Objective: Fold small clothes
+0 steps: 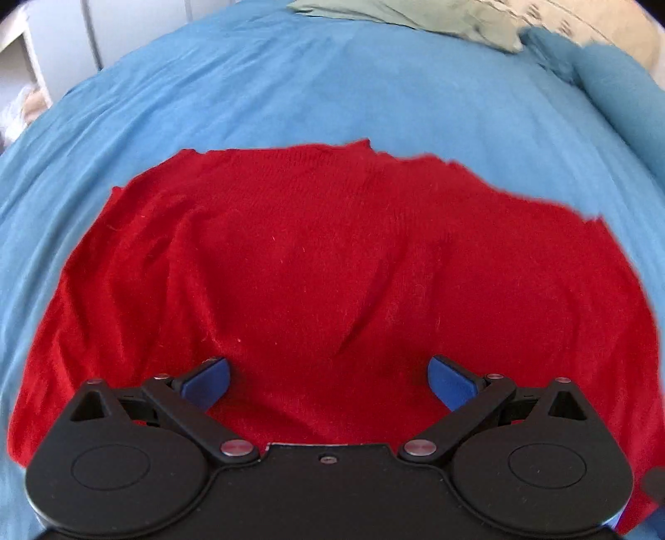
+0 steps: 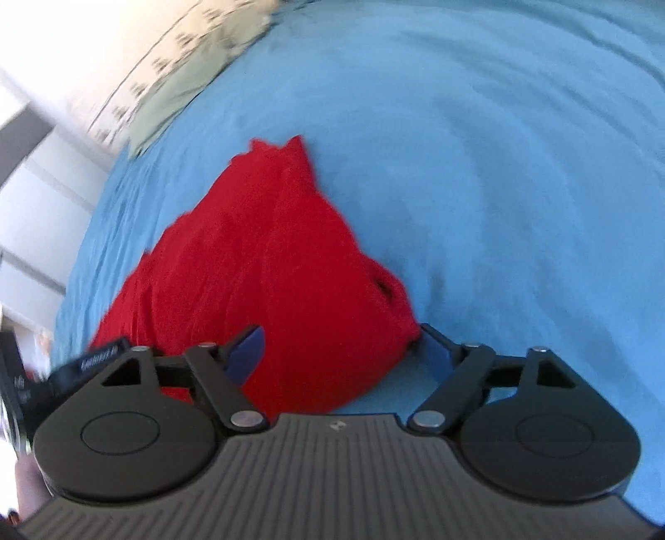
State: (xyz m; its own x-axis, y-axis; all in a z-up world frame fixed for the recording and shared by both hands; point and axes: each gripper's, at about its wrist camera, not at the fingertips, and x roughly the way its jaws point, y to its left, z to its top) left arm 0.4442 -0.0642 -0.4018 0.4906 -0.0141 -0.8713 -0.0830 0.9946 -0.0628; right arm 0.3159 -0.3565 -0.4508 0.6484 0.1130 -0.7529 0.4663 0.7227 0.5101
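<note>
On the blue bed (image 1: 291,83), both tools, left tool (image 1: 328,380) and right tool (image 2: 345,349), hang released over the red sweater's (image 1: 311,257) near edge, its length running across.

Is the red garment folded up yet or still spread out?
Mostly spread: the red garment lies wide and wrinkled on the blue bedcover. A neat fold isn't visible. Both grippers, left and right, are open.

I count one red knitted garment (image 1: 324,270) spread on one blue bed cover (image 1: 291,83). One pale green pillow (image 1: 415,16) lies at the far edge. I hold two black grippers, my left (image 1: 328,380) and my right (image 2: 343,349).
</note>
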